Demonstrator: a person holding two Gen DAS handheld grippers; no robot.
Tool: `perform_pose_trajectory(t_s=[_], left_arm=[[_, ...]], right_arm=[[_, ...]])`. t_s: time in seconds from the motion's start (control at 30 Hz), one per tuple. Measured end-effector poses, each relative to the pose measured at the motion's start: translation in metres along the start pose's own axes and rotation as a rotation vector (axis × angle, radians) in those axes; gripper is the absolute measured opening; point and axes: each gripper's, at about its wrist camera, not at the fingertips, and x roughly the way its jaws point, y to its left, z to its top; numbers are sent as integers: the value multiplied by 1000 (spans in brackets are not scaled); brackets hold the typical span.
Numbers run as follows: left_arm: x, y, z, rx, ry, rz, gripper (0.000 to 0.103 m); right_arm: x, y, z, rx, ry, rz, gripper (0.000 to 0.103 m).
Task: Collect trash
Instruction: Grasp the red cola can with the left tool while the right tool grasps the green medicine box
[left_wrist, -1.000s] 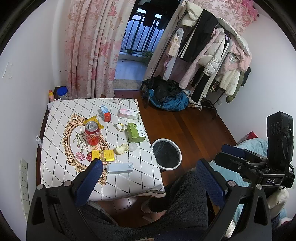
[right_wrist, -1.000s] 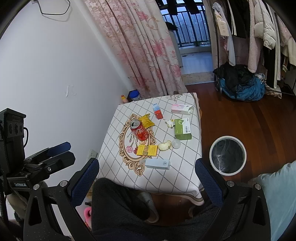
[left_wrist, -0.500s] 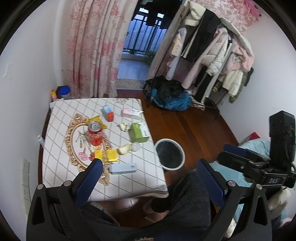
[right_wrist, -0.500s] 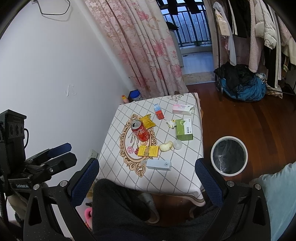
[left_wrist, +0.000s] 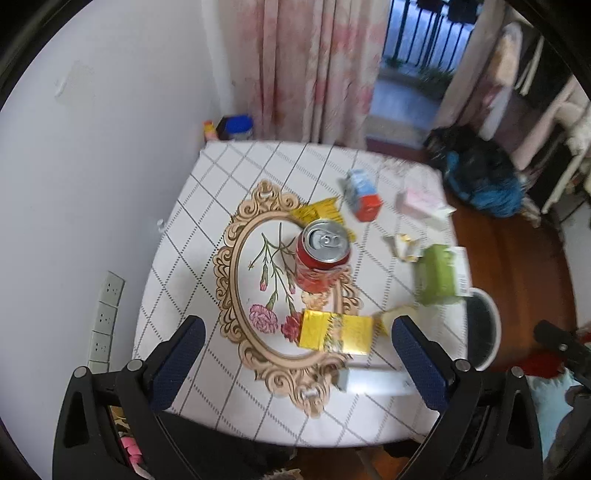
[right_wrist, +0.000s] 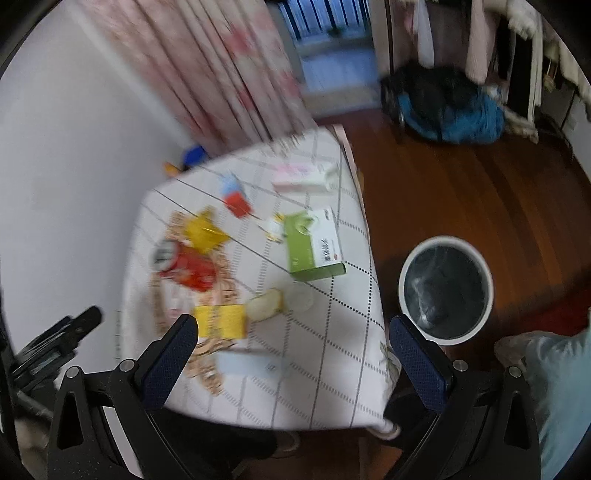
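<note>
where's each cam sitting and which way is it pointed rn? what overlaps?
Left wrist: on the left gripper, above the table's near edge, facing down at the red can; its open fingers and the other gripper's tip at right show.
Right wrist: on the right gripper, facing the table's right side and the trash bin; open fingers show, left gripper at lower left.
Shared: table, can, green box, bin.

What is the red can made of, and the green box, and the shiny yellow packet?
The red can looks like metal: its silvery top with a pull tab gleams. The green box seems to be cardboard, with flat printed faces and sharp folded edges. The yellow packet looks like foil or shiny plastic film, since it glints like gold and wrinkles; which one, I cannot tell.
</note>
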Motion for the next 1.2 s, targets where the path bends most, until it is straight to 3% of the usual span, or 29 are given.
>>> perform_pose_trajectory(t_s=[0.2,0.4,0.67,0.77,0.8,0.83,0.9,0.97,1.2], left_arm=[[62,-20,25,11,96,41,103],[109,-39,40,23,159,45,103],[144,-48,48,49,179,50,102],[148,-48,50,48,163,62,81],[149,-48,51,45,161,65,67],[149,-47,52,40,157,73,63],[149,-44,53,29,144,61,63],[145,-42,53,25,120,72,63],[122,-40,50,38,48,104,62]], right_arm=[[111,-12,37,30,152,-104,103],[173,-15,54,47,241,-134,103],[202,-14,64,25,278,-150,103],[209,-14,66,16,284,-160,103],[211,-14,67,18,285,-163,102],[213,-15,67,22,286,-163,99],[216,-15,68,24,290,-150,93],[218,-11,69,19,291,-131,78],[212,9,64,-46,268,-156,76]])
